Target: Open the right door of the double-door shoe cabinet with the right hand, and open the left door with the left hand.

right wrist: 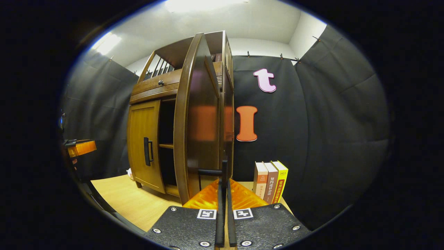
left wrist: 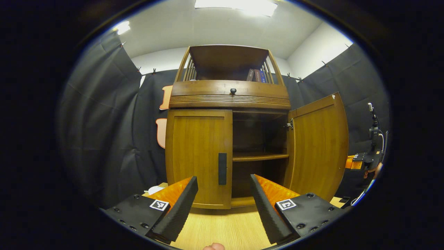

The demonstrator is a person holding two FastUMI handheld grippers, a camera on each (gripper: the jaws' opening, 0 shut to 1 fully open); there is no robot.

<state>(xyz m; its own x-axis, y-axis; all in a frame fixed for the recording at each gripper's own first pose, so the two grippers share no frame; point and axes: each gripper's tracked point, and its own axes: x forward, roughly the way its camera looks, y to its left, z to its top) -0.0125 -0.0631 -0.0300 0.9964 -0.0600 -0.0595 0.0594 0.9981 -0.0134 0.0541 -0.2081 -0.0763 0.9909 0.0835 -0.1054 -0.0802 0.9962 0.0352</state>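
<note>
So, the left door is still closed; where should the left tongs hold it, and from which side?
Take the dark upright handle near the inner edge of the left door, coming straight from the front. It is a tall, narrow bar, so the open left tongs can likely close across its width.

My right tool [right wrist: 223, 180] sits closed at the right door's handle [right wrist: 211, 172], but its tips hide the handle bar, so I cannot tell the grip. The open right door [right wrist: 194, 118] hides the cabinet interior behind it. The books [left wrist: 256, 75] atop the cabinet are too small to read.
</note>
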